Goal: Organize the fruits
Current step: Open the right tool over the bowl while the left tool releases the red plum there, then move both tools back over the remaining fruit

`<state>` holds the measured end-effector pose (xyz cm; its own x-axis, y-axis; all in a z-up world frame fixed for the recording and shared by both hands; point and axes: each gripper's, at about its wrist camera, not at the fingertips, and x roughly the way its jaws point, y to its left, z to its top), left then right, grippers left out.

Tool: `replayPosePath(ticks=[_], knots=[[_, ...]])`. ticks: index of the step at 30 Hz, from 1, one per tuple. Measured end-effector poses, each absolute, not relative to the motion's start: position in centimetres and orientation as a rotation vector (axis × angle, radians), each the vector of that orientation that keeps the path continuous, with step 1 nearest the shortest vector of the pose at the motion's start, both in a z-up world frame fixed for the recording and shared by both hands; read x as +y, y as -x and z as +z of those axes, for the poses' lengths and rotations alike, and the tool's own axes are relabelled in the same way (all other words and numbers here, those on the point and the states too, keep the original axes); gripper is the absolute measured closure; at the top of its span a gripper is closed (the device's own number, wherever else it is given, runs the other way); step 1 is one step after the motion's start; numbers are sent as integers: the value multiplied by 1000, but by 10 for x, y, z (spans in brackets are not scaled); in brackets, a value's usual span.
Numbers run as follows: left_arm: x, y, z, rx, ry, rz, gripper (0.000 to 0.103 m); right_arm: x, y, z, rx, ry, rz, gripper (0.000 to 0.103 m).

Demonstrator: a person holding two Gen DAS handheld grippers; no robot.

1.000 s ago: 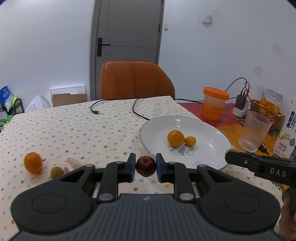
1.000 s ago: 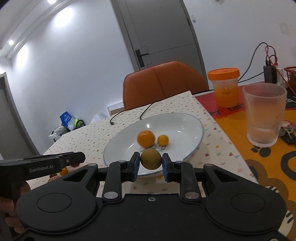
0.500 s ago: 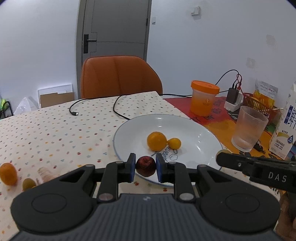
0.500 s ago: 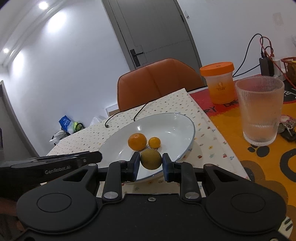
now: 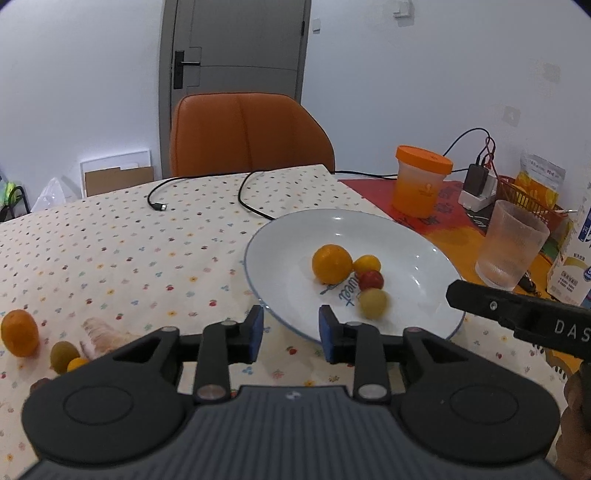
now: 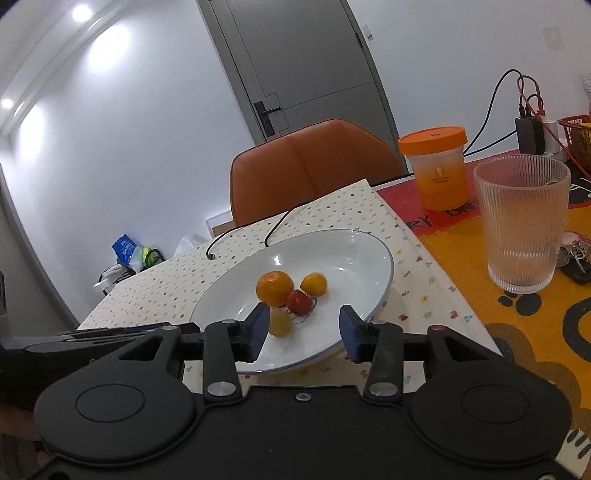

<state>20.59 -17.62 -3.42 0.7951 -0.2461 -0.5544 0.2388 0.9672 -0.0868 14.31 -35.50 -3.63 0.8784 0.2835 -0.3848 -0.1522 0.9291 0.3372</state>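
Lying on plate (image 5: 424,258) beyond both spread, empty tongs (image 5: 291,334): 4 fruits (image 5: 373,302).

white walls (image 5: 406,92) | grey door (image 5: 236,51) | orange chair (image 5: 247,136) | ceiling spotlights (image 6: 82,13)

You see the counter (image 5: 110,236) with a dotted cloth. On it sit a white plate (image 5: 288,295) mid-frame, a black cable (image 5: 243,192) above, a clear cup (image 5: 511,251) right, and an orange (image 5: 19,338) lower left.
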Motion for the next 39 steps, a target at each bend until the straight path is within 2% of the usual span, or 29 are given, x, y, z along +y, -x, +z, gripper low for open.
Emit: replayPosePath(ticks=[3, 13, 22, 27, 39], knots=[[-173, -202, -33, 588, 7, -253, 55, -352, -140, -36, 446, -296, 219, 49], [-150, -186, -32, 576, 6, -184, 24, -336, -131, -38, 456, -274, 224, 38], [-127, -170, -29, 571, 2, -136, 17, -319, -128, -36, 456, -256, 253, 33], [-112, -161, -29, 574, 6, -107, 16, -306, -126, -37, 455, -249, 268, 24], [-74, -144, -35, 585, 36, -23, 15, -272, -121, -36, 457, -203, 345, 15]])
